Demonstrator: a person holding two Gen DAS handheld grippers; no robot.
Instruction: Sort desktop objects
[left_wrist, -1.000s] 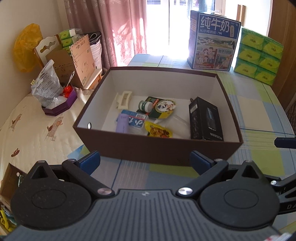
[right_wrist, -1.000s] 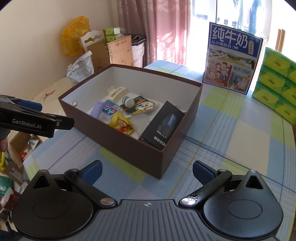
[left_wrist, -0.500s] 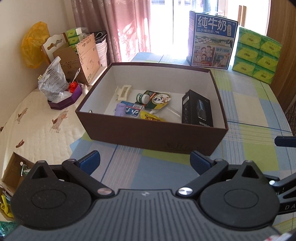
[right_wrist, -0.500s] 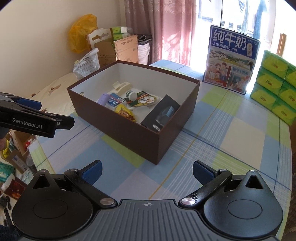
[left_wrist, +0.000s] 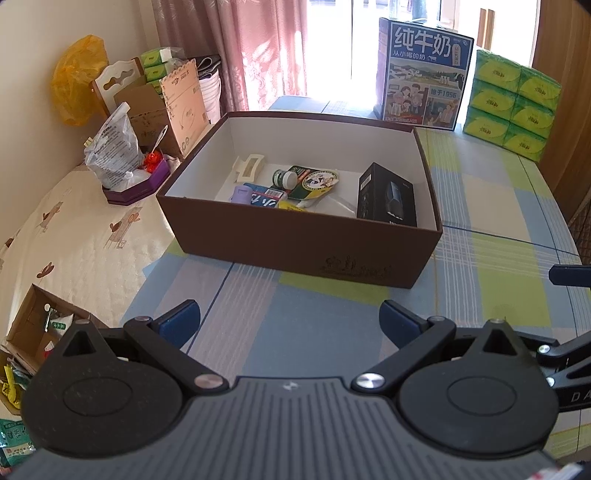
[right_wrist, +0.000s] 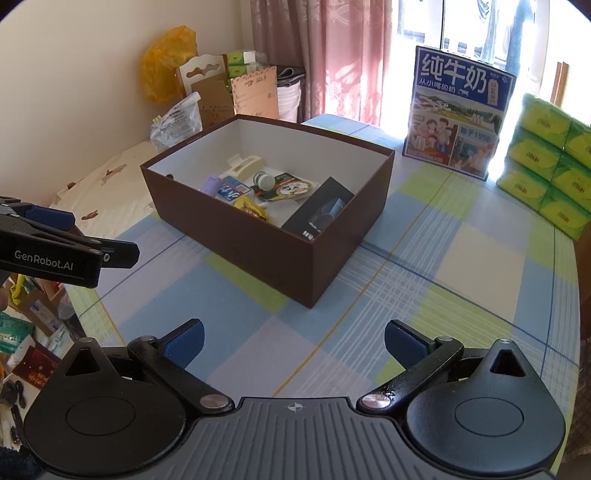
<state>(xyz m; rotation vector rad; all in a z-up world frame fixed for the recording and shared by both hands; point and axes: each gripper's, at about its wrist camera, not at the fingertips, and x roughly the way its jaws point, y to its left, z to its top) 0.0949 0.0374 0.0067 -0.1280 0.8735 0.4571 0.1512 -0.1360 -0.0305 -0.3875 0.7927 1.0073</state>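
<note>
jaws spread and empty on left gripper (left_wrist: 290, 321) marked "genrobot.ai" and right gripper (right_wrist: 293, 338), facing brown box (left_wrist: 295, 236), carton (left_wrist: 424, 70) reading "纯牛奶".

A home: pink curtains (right_wrist: 343, 55), checked tablecloth (right_wrist: 461, 266), stacked tissue packs (right_wrist: 546, 166).

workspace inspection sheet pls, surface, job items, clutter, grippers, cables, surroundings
Surface: checked tablecloth; no loose items seen on it in front of the box.
Job's things: open brown box holds a black carton, cream hair clip, purple item, small bottle and snack packets.
Clutter: milk carton and green tissue packs at the far edge.
Grippers: left hand-held gripper and right hand-held gripper both open, holding nothing, short of the box.
Cables: nothing seen.
Surroundings: pink curtain, yellow bag, cardboard boxes.
</note>
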